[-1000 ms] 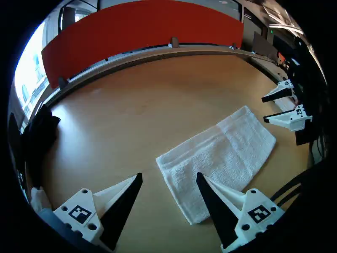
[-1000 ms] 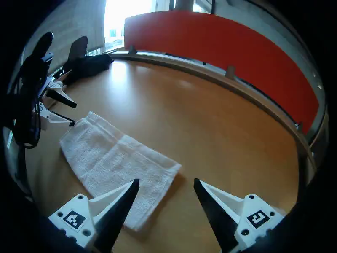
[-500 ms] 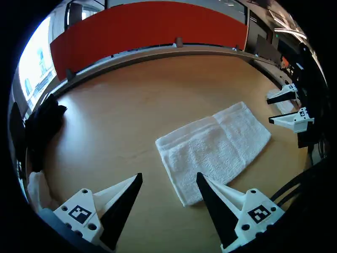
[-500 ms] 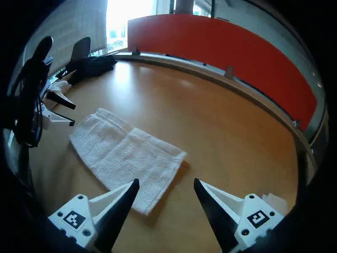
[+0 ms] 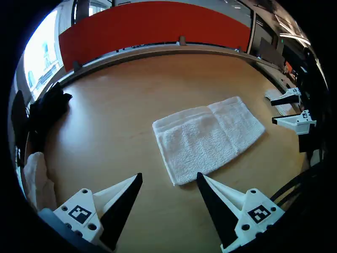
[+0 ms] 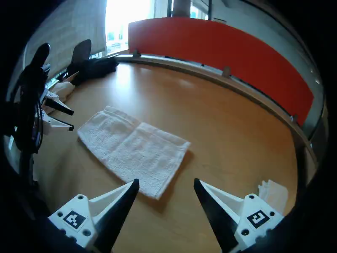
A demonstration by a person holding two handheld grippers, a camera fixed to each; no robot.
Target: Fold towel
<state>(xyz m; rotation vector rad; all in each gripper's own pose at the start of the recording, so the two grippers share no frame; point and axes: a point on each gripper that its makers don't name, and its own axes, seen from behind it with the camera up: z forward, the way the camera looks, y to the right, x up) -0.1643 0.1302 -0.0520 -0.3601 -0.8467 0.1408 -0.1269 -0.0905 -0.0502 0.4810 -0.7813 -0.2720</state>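
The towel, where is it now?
The towel lies flat on the wooden table, just ahead of the left tongs, with the right tongs beside its far end.

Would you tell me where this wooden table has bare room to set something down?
Bare: the stretch of wooden table between the folded white terry towel and the red partition panel. Crowded: the side edges, with a black fabric bundle, a crumpled white cloth and the right gripper.

Light wooden worktop (image 5: 126, 109). A folded white towel (image 5: 208, 137) lies flat mid-surface. A dark bundle (image 5: 48, 105) sits at a far corner, with another white cloth (image 5: 36, 181) at the near edge.
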